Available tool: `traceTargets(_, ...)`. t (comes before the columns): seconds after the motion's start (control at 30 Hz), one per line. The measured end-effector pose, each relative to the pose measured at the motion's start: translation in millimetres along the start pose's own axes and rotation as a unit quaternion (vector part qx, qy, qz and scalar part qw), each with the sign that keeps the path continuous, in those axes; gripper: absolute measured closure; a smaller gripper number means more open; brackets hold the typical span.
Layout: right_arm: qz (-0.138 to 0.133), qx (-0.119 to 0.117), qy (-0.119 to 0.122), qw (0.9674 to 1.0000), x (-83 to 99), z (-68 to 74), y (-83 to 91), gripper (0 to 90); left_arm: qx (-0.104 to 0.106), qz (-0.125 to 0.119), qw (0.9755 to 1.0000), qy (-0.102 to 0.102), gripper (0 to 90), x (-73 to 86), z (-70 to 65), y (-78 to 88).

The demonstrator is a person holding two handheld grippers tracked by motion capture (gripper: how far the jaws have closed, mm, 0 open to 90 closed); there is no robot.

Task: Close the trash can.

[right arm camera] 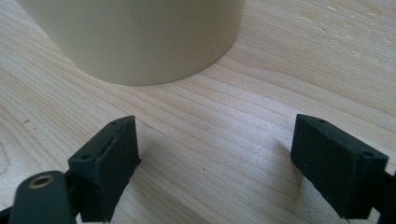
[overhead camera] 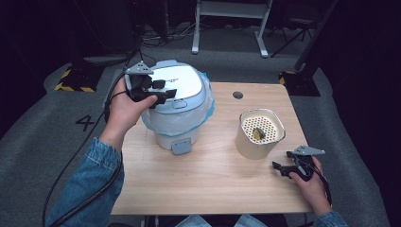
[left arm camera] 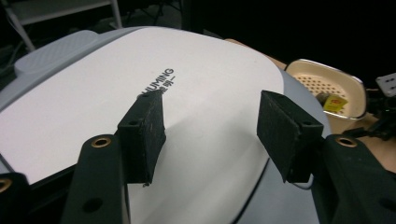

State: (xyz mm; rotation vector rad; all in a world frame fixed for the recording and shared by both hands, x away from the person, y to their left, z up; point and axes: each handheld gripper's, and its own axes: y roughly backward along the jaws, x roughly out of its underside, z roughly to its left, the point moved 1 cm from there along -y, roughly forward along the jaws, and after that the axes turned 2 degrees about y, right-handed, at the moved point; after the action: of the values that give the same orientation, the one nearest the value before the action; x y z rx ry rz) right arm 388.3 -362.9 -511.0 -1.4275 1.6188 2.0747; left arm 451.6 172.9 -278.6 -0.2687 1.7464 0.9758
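A white lidded bin (overhead camera: pixel 184 82) with a pale blue plastic liner and a grey front pedal (overhead camera: pixel 181 146) stands at the back left of the wooden table (overhead camera: pixel 213 179). My left gripper (overhead camera: pixel 165 91) hovers just over its lid (left arm camera: pixel 93 93), open, with nothing between the pads (left arm camera: pixel 142 135). A cream container (overhead camera: pixel 255 144) with a perforated insert stands at the right, with a small yellowish item (overhead camera: pixel 258 134) lying in it. My right gripper (overhead camera: pixel 282 161) sits low by the table's right front, open, and points at the container's wall (right arm camera: pixel 140 37).
A dark round hole (overhead camera: pixel 238 94) marks the table's back edge. Bare wood lies between the bin and the container and along the front. Around the table is grey carpet, with a white desk frame (overhead camera: pixel 227 28) and yellow-black striped bases (overhead camera: pixel 75 85) behind.
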Motion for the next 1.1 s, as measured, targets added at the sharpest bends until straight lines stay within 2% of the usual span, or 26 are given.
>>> traceTargets(0.07, 0.000, 0.000, 0.000, 1.0000, 0.0, 0.0, 0.0, 15.5, -0.005, 0.003, 1.0000, -0.005, 42.1, -0.3, -0.9, -0.6)
traceTargets(0.1, 0.000, 0.000, 0.000, 1.0000, 0.0, 0.0, 0.0, 15.5, -0.019, 0.006, 0.9996, -0.018, 41.7, -1.0, -3.6, -2.4)
traceTargets(0.23, 0.000, 0.000, 0.000, 1.0000, 0.0, 0.0, 0.0, 15.5, -0.026, -0.002, 0.9994, -0.021, 41.2, -1.1, -5.5, -6.4)
traceTargets(0.43, 0.000, 0.001, 0.000, 1.0000, 0.0, 0.1, 0.0, 15.5, -0.029, 0.003, 0.9993, -0.024, 41.6, -2.3, -8.0, -8.9)
traceTargets(0.6, 0.000, 0.001, 0.000, 1.0000, 0.0, 0.1, 0.0, 15.5, -0.047, 0.015, 0.9981, -0.036, 41.8, -5.2, -12.8, -8.9)
traceTargets(0.63, 0.000, 0.000, 0.000, 1.0000, -0.1, 0.2, 0.0, 15.5, -0.057, 0.025, 0.9971, -0.043, 43.1, -4.4, -13.8, -11.4)
traceTargets(0.7, 0.000, 0.001, 0.000, 1.0000, 0.0, 0.2, 0.0, 15.5, -0.060, 0.019, 0.9970, -0.044, 43.0, -3.6, -14.2, -11.7)
traceTargets(0.73, 0.000, 0.001, 0.000, 1.0000, 0.0, 0.2, 0.0, 15.5, -0.060, 0.019, 0.9970, -0.044, 43.0, -3.6, -14.2, -11.7)
traceTargets(0.77, 0.000, 0.000, 0.000, 1.0000, 0.0, 0.3, 0.0, 15.5, -0.053, 0.014, 0.9980, -0.034, 42.9, -2.6, -12.0, -12.2)
traceTargets(0.87, 0.000, 0.001, 0.000, 1.0000, 0.0, 0.1, 0.0, 15.5, -0.052, 0.013, 0.9981, -0.032, 41.5, -3.3, -11.1, -12.1)
traceTargets(0.97, 0.000, 0.001, 0.000, 1.0000, 0.0, 0.1, 0.0, 15.5, -0.047, 0.018, 0.9983, -0.028, 30.1, -3.5, -12.7, -12.0)
traceTargets(1.07, 0.000, 0.001, 0.000, 1.0000, 0.0, 0.1, 0.0, 15.5, -0.040, 0.022, 0.9985, -0.030, 27.1, -3.6, -14.7, -11.4)
traceTargets(1.1, 0.000, 0.001, 0.000, 1.0000, 0.0, 0.1, 0.0, 15.5, -0.031, 0.021, 0.9988, -0.032, 26.3, -3.2, -17.0, -10.8)
